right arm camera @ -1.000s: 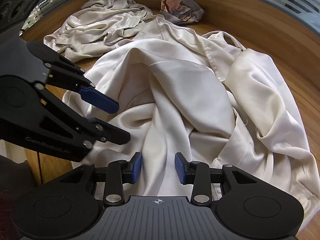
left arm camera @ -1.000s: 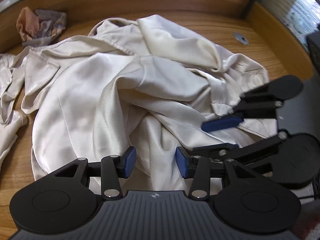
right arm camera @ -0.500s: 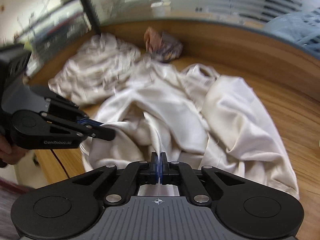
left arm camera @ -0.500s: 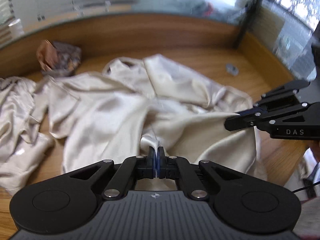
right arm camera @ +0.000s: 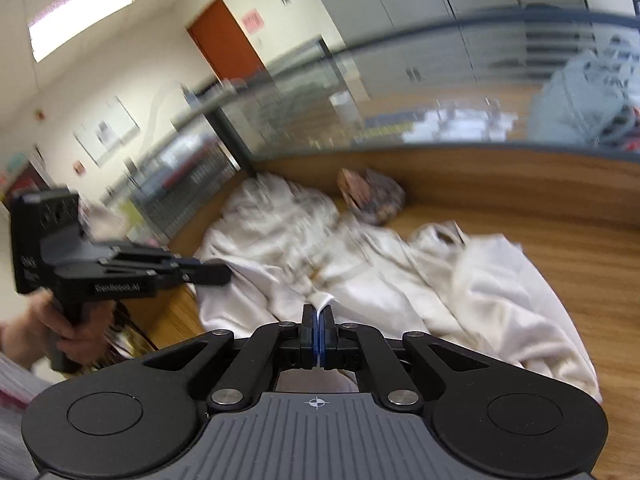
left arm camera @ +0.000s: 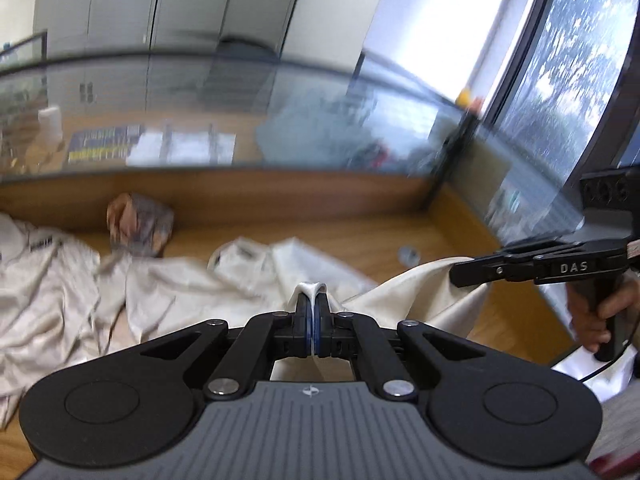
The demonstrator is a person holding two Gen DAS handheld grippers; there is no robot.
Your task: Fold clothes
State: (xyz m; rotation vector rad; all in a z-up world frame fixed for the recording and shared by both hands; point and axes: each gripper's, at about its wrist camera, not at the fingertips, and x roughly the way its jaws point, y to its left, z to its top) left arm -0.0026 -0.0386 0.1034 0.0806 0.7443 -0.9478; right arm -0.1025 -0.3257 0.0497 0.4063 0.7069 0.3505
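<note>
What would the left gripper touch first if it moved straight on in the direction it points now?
Probably the cream garment on the wooden table; the left gripper, already shut on a fold, points down towards it. Depth is unclear.

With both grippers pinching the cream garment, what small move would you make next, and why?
Probably keep lifting and draw the grippers apart. The left gripper and right gripper are each shut on a fold of the garment, but most of it lies bunched on the table, so it needs to hang free and spread before folding.
</note>
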